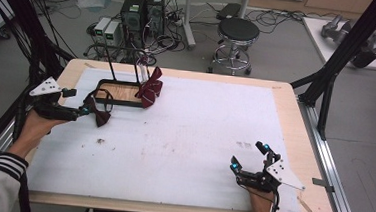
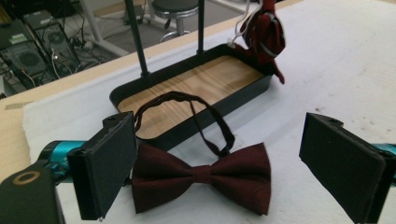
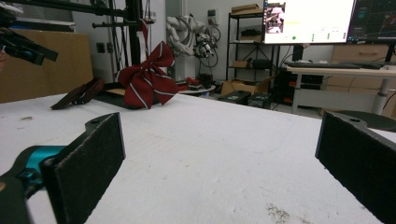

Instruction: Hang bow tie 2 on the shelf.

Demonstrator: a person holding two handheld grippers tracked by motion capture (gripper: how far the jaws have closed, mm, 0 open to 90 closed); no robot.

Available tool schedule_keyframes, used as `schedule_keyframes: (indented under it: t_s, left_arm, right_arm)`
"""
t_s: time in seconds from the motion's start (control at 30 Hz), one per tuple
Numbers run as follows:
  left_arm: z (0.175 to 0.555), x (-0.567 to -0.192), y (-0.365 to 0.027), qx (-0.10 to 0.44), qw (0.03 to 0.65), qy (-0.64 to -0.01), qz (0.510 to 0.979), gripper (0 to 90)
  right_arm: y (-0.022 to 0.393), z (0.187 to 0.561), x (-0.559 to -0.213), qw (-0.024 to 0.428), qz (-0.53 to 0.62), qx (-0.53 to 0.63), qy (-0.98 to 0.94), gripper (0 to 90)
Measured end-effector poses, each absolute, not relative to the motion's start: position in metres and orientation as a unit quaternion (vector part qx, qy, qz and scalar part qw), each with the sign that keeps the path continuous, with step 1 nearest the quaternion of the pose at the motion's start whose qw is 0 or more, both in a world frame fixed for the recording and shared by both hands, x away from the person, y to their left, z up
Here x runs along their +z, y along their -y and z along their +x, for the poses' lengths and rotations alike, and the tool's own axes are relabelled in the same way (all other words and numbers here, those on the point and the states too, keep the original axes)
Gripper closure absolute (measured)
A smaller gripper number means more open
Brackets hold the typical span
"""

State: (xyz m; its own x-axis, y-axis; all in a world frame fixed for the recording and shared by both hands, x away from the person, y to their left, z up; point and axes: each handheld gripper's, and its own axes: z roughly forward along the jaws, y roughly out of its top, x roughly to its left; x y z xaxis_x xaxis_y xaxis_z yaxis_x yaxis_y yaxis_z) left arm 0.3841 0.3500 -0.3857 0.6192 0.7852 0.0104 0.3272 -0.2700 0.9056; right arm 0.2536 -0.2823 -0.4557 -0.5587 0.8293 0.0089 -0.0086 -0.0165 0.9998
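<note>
Handling the dark red bow tie should call for little force: it looks light, soft and limp, with a thin neck strap looping back over the black tray, so the firm centre knot is the likely best hold. It lies flat on the white tabletop between the spread fingers of the left gripper, nearer the left one, though contact cannot be judged. Well apart, the right gripper rests open and empty.

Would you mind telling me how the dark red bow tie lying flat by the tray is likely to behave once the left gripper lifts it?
The bow tie looks like soft fabric, so its wings will probably droop. Its thin strap lies looped over the tray rim and may dangle or snag there. It seems light, so the open left gripper could nudge it across the white mat.
</note>
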Motion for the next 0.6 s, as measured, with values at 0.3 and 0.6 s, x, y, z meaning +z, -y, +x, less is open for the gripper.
schedule_keyframes:
  t_s: [0.3,0.6]
  left_arm:
    - [0.395,-0.39,-0.342,0.224,0.456,-0.36,0.782,11.7]
    - [0.41,-0.399,-0.349,0.217,0.439,-0.377,0.786,11.7]
  right_arm:
    - [0.282,0.254,-0.456,0.334,0.332,0.63,-0.618,0.5]
    - [0.282,0.254,-0.456,0.334,0.332,0.63,-0.618,0.5]
